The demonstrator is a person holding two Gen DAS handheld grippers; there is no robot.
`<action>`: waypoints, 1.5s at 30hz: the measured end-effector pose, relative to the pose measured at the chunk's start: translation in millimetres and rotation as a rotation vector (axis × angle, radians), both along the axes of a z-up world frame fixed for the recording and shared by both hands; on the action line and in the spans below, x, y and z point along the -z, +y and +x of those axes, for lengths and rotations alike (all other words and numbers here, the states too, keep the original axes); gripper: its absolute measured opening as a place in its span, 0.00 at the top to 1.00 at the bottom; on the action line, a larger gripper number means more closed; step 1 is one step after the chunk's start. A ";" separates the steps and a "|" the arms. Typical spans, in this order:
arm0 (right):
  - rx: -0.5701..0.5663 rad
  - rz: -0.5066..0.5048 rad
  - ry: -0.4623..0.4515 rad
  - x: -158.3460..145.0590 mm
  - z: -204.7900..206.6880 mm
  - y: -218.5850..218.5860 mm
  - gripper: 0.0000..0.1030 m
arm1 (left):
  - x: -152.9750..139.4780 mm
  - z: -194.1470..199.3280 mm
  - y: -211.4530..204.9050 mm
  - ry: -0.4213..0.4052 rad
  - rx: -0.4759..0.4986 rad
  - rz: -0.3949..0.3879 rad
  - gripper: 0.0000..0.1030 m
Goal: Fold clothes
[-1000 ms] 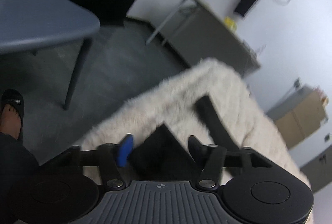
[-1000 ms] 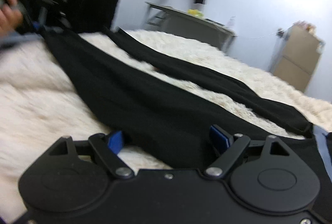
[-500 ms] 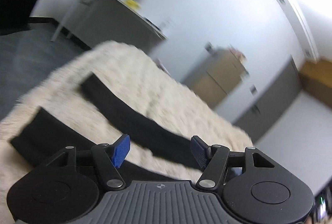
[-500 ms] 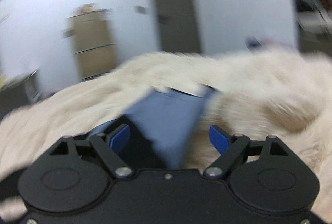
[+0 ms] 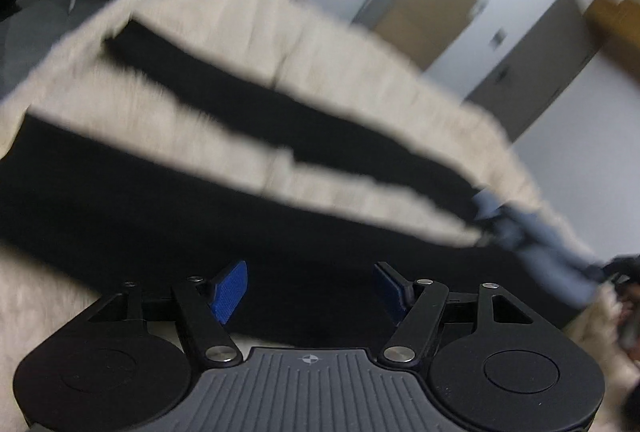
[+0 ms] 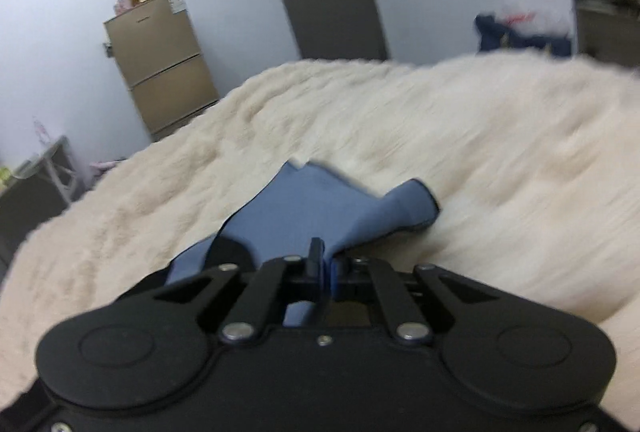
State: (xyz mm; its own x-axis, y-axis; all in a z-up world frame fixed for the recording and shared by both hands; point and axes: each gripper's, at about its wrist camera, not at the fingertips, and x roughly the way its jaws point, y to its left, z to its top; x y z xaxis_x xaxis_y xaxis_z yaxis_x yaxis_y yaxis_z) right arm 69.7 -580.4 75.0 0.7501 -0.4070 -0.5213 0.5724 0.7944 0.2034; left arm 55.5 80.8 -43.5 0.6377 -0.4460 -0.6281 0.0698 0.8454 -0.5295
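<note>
While the right gripper (image 6: 325, 264) pinches the blue-grey waist end (image 6: 320, 208) of the black trousers (image 5: 168, 208), the left gripper (image 5: 310, 288) hovers with fingers spread over the nearer leg. The garment lies lengthwise on the cream fluffy blanket (image 6: 480, 136), legs apart. By my judgement a grasp for a fold is being set up; next, the left should close on the cloth beneath it.

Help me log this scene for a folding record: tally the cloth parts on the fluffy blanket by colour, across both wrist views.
Black trouser legs: 2, the near one and the far one
Blue waist fabric: 1, pinched in the right gripper
Cream blanket: 1
Total: 4. The left gripper is open above the near leg.
</note>
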 end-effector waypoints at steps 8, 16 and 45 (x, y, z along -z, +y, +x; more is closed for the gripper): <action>-0.041 -0.146 0.085 0.2 -12.4 -0.6 0.48 | 10.5 4.2 16.0 0.051 -0.017 -0.079 0.38; 0.010 -0.193 -0.037 -28.3 -18.0 -4.3 0.46 | 2.1 -5.7 32.8 0.020 -0.131 -0.149 0.37; -1.148 -0.522 0.079 84.4 -46.0 382.8 0.44 | -51.2 -69.2 106.9 -0.307 -0.464 -0.139 0.31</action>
